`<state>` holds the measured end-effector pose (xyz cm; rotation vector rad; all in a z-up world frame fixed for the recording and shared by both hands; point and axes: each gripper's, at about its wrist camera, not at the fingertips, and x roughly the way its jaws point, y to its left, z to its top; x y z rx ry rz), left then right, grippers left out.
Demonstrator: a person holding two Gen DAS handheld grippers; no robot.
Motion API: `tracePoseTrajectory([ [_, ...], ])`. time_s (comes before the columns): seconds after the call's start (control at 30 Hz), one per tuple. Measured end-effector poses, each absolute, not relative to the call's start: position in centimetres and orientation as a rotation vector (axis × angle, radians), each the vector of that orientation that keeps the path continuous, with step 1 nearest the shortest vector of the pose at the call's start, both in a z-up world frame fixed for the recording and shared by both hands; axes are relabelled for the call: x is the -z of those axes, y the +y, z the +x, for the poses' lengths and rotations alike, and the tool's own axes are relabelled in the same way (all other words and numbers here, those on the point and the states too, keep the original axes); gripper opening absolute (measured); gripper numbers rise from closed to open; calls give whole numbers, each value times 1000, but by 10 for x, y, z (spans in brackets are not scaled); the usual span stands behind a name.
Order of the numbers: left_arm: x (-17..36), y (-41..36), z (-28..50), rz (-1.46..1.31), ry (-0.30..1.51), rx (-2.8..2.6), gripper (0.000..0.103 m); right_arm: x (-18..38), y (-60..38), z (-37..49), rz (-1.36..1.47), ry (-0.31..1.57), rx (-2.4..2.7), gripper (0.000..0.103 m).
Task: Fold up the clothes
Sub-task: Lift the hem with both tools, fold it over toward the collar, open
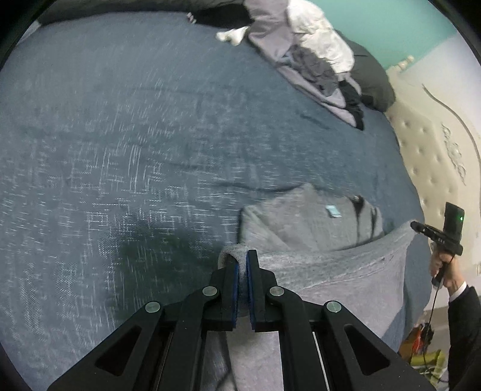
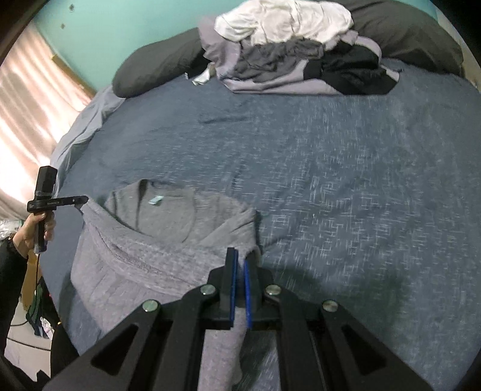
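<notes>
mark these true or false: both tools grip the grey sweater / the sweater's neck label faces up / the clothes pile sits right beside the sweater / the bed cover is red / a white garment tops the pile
1. Both tools grip the grey sweater. True: the left tool and the right tool are each shut on a fold of it.
2. The neck label faces up. True.
3. The clothes pile sits right beside the sweater. False: it lies apart, at the far end of the bed by the dark pillows.
4. The bed cover is red. False: it is blue.
5. A white garment tops the pile. True.
</notes>
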<state>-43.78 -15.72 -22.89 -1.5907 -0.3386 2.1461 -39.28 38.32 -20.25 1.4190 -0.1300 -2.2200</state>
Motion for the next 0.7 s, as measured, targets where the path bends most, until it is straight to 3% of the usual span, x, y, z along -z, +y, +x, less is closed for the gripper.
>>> tracePoseTrajectory([
  [0.3, 243, -164, -446, -1620, -424, -2114, 16, 241, 389, -408, 1506, -211, 2239, 5],
  [0.33, 240, -165, -446, -1615, -432, -2119, 20, 242, 391, -407, 1507, -226, 2245, 6],
  [0.37, 237, -167, -446, -1611, -439, -2130, 34, 243, 393, -407, 1506, -239, 2251, 6],
  [0.43, 229, -176, -444, -1588, -479, -2164, 49, 241, 393, -405, 1494, -240, 2266, 7],
  [0.53, 218, -186, -441, -1554, -513, -2212, 49, 235, 396, -404, 1481, -266, 2279, 7],
  [0.7, 206, -172, -418, -1494, -369, -2232, 49, 229, 394, -399, 1501, -228, 2281, 13],
])
